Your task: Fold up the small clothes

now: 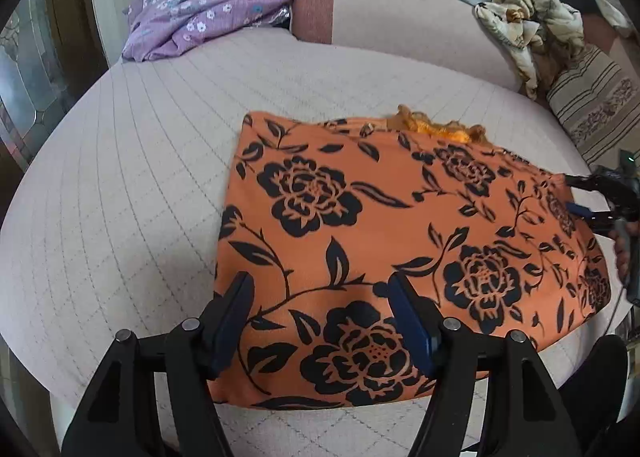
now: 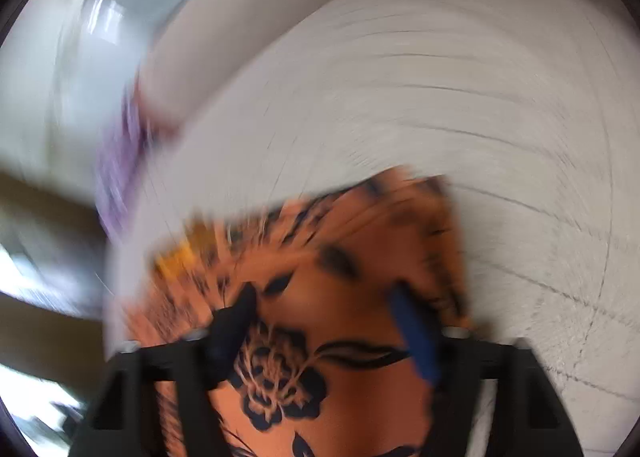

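Observation:
An orange garment with black flowers (image 1: 400, 237) lies folded flat on the quilted bed (image 1: 120, 177). A bit of orange lace shows at its far edge. My left gripper (image 1: 320, 289) is open, its fingers hovering over the garment's near left part, holding nothing. My right gripper (image 1: 576, 197) shows at the garment's right edge in the left wrist view, fingers apart. In the blurred right wrist view the right gripper (image 2: 324, 293) is open above the same garment (image 2: 320, 257).
A purple flowered garment (image 1: 208, 13) lies crumpled at the bed's far left. A cream patterned cloth (image 1: 528, 25) is heaped at the far right beside a striped cushion (image 1: 592, 109). A pinkish bolster (image 1: 400, 13) runs along the back.

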`<state>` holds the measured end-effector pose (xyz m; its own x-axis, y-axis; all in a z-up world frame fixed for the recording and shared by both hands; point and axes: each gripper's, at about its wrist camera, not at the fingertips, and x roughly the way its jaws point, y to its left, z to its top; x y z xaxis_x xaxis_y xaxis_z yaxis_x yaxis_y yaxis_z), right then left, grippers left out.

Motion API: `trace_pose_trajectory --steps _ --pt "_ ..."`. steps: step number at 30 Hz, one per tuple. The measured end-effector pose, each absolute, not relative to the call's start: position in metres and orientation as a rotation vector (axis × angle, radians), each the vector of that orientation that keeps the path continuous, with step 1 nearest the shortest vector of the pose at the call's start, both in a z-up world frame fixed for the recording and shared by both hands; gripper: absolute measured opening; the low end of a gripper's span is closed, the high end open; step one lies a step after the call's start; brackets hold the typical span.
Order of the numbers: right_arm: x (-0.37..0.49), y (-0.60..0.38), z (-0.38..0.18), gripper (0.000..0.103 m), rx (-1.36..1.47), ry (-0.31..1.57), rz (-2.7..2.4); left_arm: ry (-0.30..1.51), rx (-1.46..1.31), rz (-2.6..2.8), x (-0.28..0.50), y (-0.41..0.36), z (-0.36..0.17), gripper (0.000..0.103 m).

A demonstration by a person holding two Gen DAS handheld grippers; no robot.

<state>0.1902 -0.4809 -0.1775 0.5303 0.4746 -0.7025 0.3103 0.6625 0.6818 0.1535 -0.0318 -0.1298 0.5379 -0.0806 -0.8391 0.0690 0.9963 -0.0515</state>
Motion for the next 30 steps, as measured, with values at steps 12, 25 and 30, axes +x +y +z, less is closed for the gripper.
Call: trace_pose_trajectory --steps 12,25,30 --pt "0.125 -0.431 -0.128 0.082 0.712 0.977 0.218 0.983 -0.031 -0.100 0.147 -0.038 -0.133 0.076" --pt "0.070 -0.389 -0.137 0.086 0.603 1.016 0.221 1.001 0.032 -0.064 0.141 -0.039 -0.138 0.077" --pt "0.059 -0.393 -0.144 0.085 0.643 1.032 0.131 1.004 0.006 -0.045 0.136 -0.032 -0.134 0.077"
